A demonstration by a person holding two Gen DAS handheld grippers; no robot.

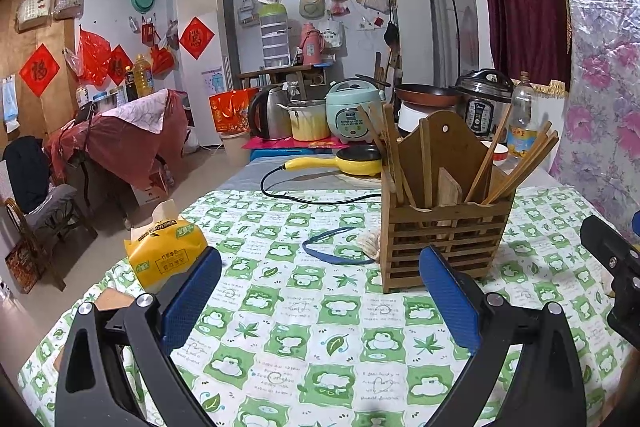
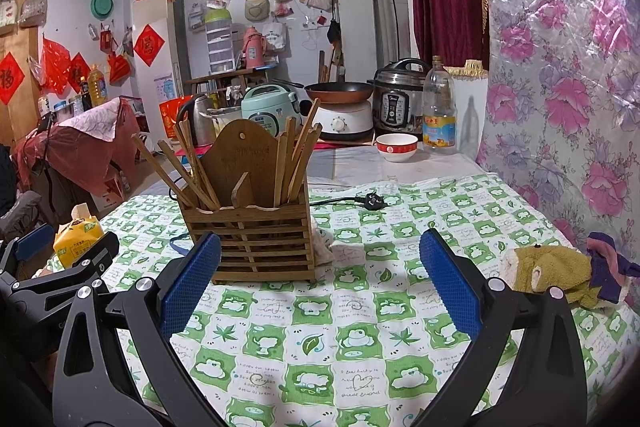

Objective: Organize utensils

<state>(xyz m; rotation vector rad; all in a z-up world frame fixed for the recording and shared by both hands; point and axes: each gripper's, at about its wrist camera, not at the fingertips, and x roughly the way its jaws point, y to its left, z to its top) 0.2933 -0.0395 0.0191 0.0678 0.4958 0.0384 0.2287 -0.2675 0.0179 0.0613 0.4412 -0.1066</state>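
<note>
A slatted wooden utensil holder (image 1: 444, 227) stands upright on the green-checked tablecloth, with several wooden chopsticks (image 1: 520, 167) and flat wooden utensils leaning in it. It also shows in the right wrist view (image 2: 260, 227), its chopsticks (image 2: 188, 163) fanned out. My left gripper (image 1: 320, 291) is open and empty, low over the cloth, just before and left of the holder. My right gripper (image 2: 320, 279) is open and empty, in front and right of the holder.
A yellow tissue pack (image 1: 164, 247) lies near the table's left edge. A blue band (image 1: 332, 247) and a black power cord (image 1: 304, 195) lie behind. A plug (image 2: 372, 202), a red-white bowl (image 2: 397, 146), an oil bottle (image 2: 439, 111) and a stuffed toy (image 2: 560, 273) sit to the right.
</note>
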